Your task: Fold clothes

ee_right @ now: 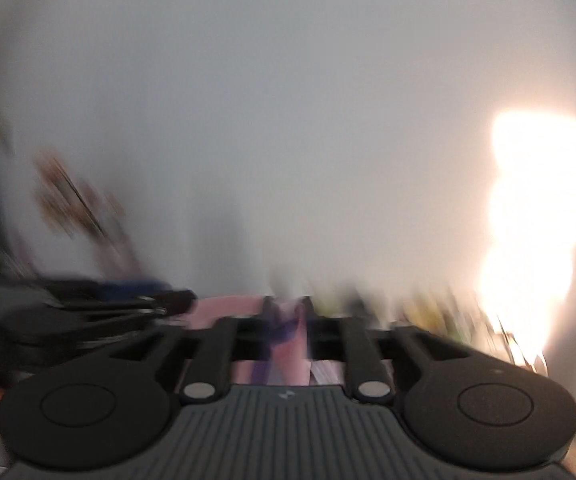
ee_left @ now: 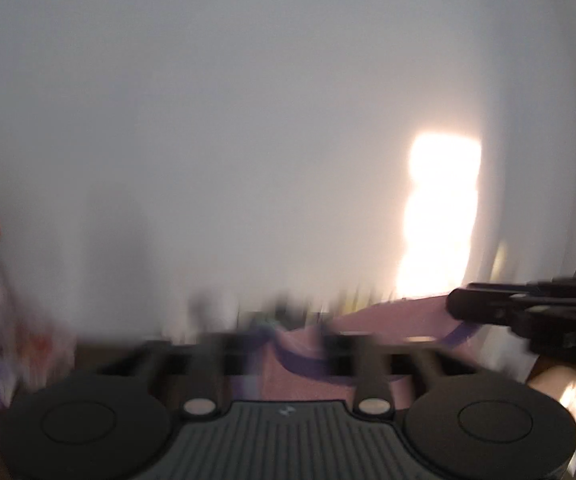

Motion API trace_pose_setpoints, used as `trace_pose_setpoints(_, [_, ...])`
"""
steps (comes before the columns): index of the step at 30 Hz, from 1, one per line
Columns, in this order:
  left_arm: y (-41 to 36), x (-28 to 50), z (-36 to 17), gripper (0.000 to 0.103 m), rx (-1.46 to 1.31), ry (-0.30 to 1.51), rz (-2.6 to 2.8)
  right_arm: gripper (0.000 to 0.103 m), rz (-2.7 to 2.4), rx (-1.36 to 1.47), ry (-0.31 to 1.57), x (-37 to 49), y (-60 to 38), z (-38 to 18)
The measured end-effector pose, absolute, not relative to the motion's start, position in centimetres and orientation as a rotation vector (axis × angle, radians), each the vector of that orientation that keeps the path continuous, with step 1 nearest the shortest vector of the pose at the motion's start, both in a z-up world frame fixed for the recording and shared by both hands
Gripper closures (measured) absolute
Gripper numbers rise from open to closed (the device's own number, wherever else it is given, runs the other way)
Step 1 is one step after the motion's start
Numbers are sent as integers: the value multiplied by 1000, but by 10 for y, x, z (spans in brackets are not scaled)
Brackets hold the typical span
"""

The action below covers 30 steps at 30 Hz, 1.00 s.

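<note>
**Cloth could slip free mid-fold**

The left gripper (ee_left: pixel 284 344) stood wide, its fingers well apart. The pink cloth (ee_left: pixel 388 312) with its purple trim showed in the gap, but nothing suggested the pads were pressing on it. The right gripper (ee_right: pixel 287 320) was narrower, with a bunch of the same cloth and trim between its fingers. The smear was too heavy to tell whether that bunch was pinched or only lying there. Each gripper showed at the edge of the other's view, so the two were near each other, with the cloth stretched between and below them.

Beyond them was a pale wall (ee_left: pixel 248 120) with a bright patch of light (ee_left: pixel 440 208), and blurred clutter along its foot that could not be made out.

The main risk, as I judged it, was an uneven hold. With the left side loose and the right side doubtful, one edge would likely drop, dragging the fold crooked or undoing it. Both views were badly streaked, so any re-grip aimed from them could close on the trim alone, or on more than one layer. With the grippers this near, a hasty reach could knock one against the other.
</note>
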<state>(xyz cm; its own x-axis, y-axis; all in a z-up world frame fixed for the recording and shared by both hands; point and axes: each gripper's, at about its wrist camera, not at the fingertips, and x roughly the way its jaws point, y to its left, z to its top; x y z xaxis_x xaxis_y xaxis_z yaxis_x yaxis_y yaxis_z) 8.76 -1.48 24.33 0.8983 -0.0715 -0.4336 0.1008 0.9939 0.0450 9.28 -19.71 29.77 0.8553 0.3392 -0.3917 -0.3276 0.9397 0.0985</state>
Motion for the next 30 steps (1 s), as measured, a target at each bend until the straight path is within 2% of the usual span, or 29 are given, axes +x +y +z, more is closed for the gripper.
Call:
trace_pose_setpoints(3, [2,71,195,40,86,512,-167,44,314,44,495,88,-202,241])
trace_pose_setpoints(4, [10,60,184,40,87,532,-207,31,321,50,496,74,-205,225])
trace_pose_setpoints(5, [19,50,173,39,87,550,-246,21,330,55,497,59,-208,209])
trace_pose_setpoints(7, [29,24,150,24,99,588,-309,16,394,46,515,23,-207,178])
trace_pose_setpoints(8, [32,12,137,22,109,606,-333,13,441,40,531,5,-205,161])
trace_pose_setpoints(12, [68,-37,74,22,85,707,-301,15,625,-47,588,-60,-170,96])
trace_pose_setpoints(15, [85,-46,35,26,-39,779,-256,20,666,-115,592,-78,-141,58])
trace_pose_setpoints(19, [95,-48,27,42,-82,783,-146,41,765,-96,616,-67,-121,49])
trace_pose_setpoints(20, [98,-49,26,46,-86,773,-125,57,772,-144,624,-68,-114,45])
trace_pose_setpoints(21, [100,-50,23,58,-90,760,-113,69,776,-191,629,-69,-108,42])
trace_pose_setpoints(22, [100,-51,21,75,-94,750,-101,84,755,-226,616,-70,-105,38])
trace_pose_setpoints(23, [100,-49,19,84,-97,746,-90,97,734,-223,619,-76,-108,37])
trace_pose_setpoints(24, [98,-49,18,93,-95,744,-80,100,718,-195,632,-74,-113,40])
trace_pose_setpoints(30, [78,-61,15,90,-20,699,-52,103,424,39,628,-30,-181,45])
